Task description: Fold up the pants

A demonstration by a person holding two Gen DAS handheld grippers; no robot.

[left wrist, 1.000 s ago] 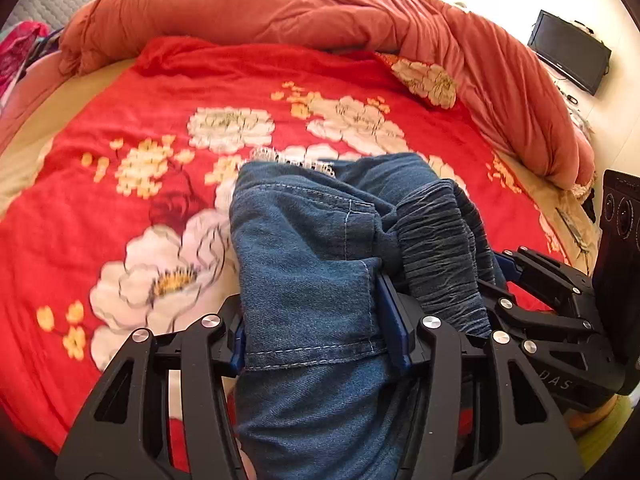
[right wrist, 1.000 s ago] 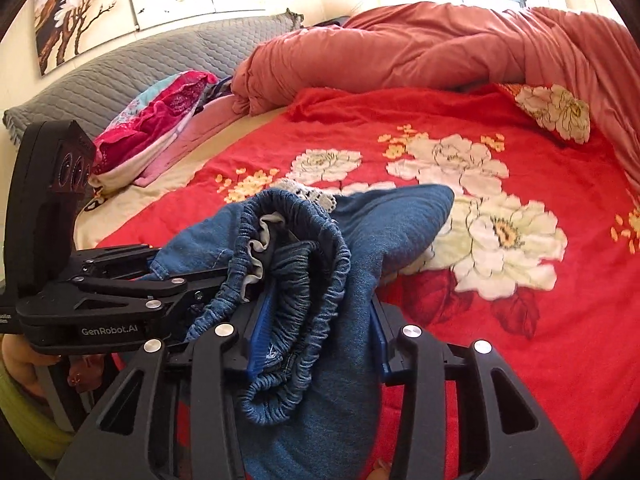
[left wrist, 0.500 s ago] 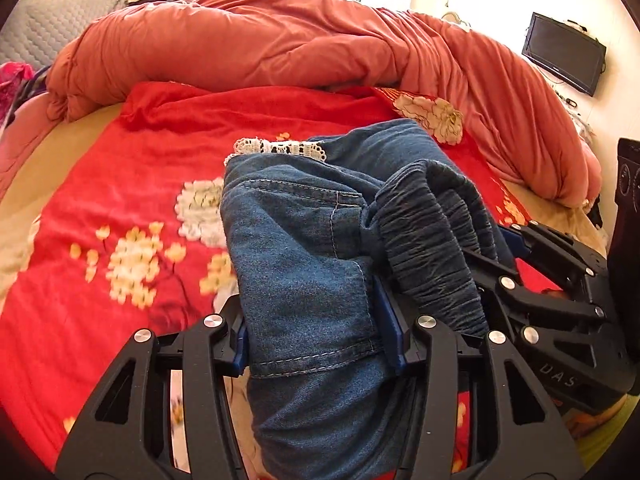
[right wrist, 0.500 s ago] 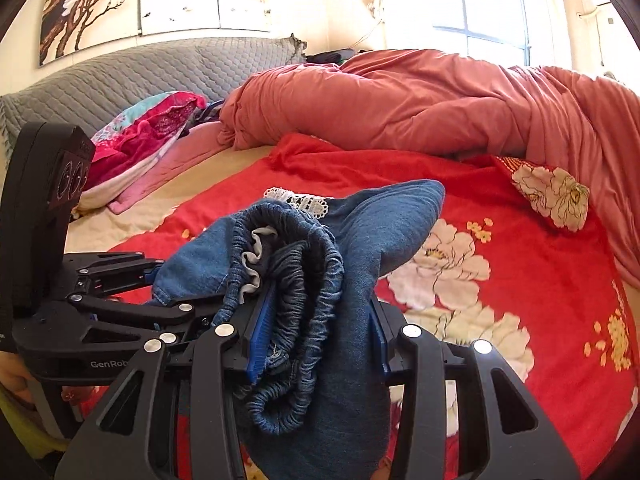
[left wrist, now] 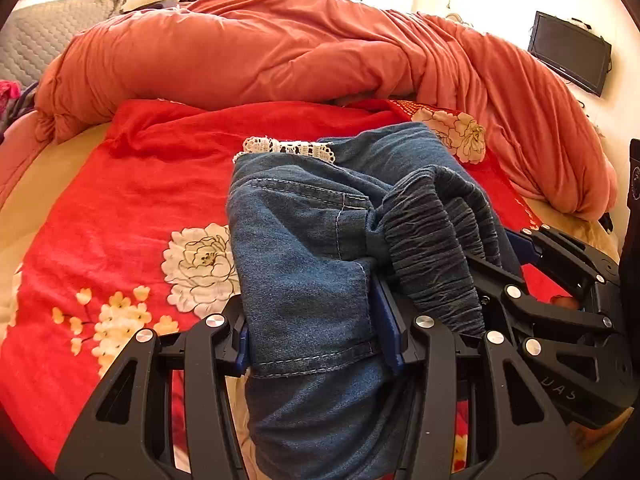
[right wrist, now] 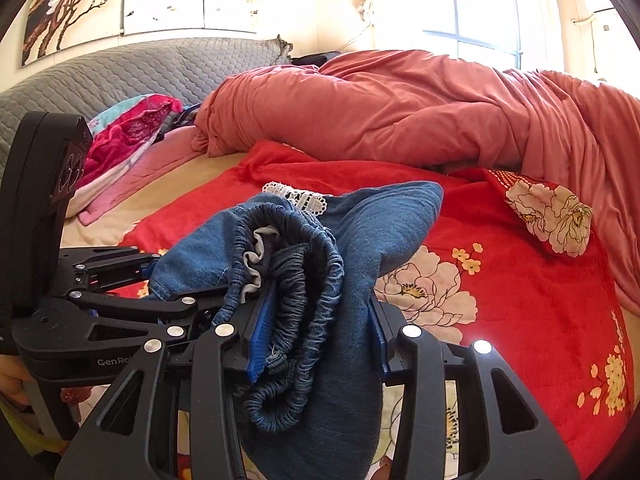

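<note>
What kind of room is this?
Most likely a bedroom: a bed with a red floral blanket, a bunched orange quilt and a grey padded headboard.

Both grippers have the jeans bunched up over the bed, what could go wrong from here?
1. The elastic waistband sits bunched in the right gripper; laid down so, the fold may come out lumpy.
2. The left gripper grips several layers of the jeans; one could slip.
3. The lace trim may tuck under.
</note>
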